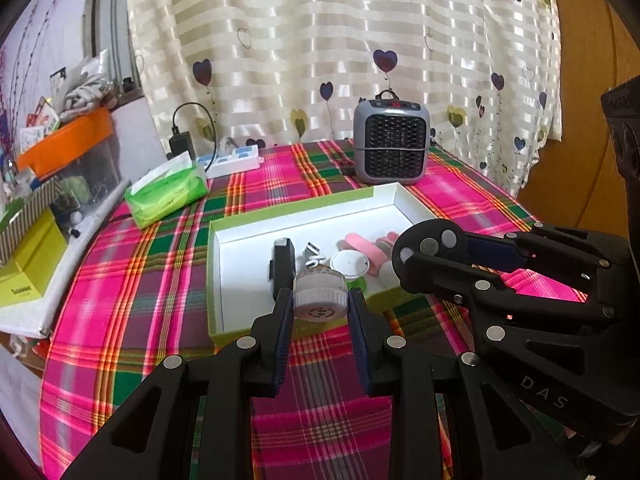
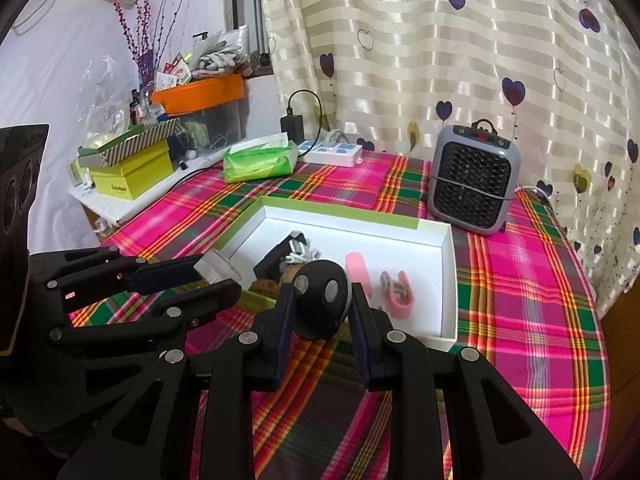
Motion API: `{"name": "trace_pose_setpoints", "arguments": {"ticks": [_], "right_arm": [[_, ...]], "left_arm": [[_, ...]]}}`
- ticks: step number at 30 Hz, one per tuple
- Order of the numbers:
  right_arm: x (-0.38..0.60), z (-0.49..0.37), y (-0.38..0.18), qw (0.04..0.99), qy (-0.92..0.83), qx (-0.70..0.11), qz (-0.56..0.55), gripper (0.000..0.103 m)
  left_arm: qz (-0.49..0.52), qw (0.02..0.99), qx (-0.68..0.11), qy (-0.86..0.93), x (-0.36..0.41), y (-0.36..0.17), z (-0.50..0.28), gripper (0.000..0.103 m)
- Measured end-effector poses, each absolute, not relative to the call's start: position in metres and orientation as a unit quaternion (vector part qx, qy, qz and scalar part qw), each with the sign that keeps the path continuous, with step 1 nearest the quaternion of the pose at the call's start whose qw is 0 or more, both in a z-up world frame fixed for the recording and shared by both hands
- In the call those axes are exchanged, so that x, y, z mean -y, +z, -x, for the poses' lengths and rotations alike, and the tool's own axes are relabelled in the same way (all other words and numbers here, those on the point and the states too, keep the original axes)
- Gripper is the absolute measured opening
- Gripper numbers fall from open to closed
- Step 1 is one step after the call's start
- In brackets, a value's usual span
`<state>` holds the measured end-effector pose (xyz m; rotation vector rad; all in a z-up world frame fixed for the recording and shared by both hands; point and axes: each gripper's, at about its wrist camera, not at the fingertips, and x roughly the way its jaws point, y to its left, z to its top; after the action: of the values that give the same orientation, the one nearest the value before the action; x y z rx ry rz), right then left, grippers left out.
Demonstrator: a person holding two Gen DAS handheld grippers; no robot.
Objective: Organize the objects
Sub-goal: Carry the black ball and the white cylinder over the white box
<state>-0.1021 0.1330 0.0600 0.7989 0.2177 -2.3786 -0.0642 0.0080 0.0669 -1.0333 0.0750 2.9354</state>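
The left gripper is clenched on a small round container with a white ribbed cap; both pads press its sides. The container sits at centre frame in the left wrist view, held above the near edge of the shallow white tray with the green rim.

The right gripper is clenched on a black rounded disc bearing grey circular studs. In the right wrist view the disc sits at centre frame, over the tray's near edge; in the left wrist view it appears right of centre, beside the tray's right end.

Tray contents, as seen in the left wrist view: a black rectangular item left of centre, a white round piece in the middle, a pink tube to the right. The right wrist view adds a pink clip-shaped item near the tray's right wall. Smaller parts near the black item are too small to identify.

The tray rests on a pink, green and yellow plaid tablecloth. A grey heater stands behind the tray, upper centre. A green tissue pack lies at left, with a white power strip behind it.
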Motion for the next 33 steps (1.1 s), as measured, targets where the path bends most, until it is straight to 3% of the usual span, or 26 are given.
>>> {"name": "trace_pose_setpoints", "arguments": {"ticks": [33], "right_arm": [[-0.110, 0.136, 0.058, 0.322, -0.889, -0.114, -0.304, 0.028]], "left_arm": [[0.350, 0.003, -0.001, 0.937, 0.015, 0.058, 0.102, 0.025]]}}
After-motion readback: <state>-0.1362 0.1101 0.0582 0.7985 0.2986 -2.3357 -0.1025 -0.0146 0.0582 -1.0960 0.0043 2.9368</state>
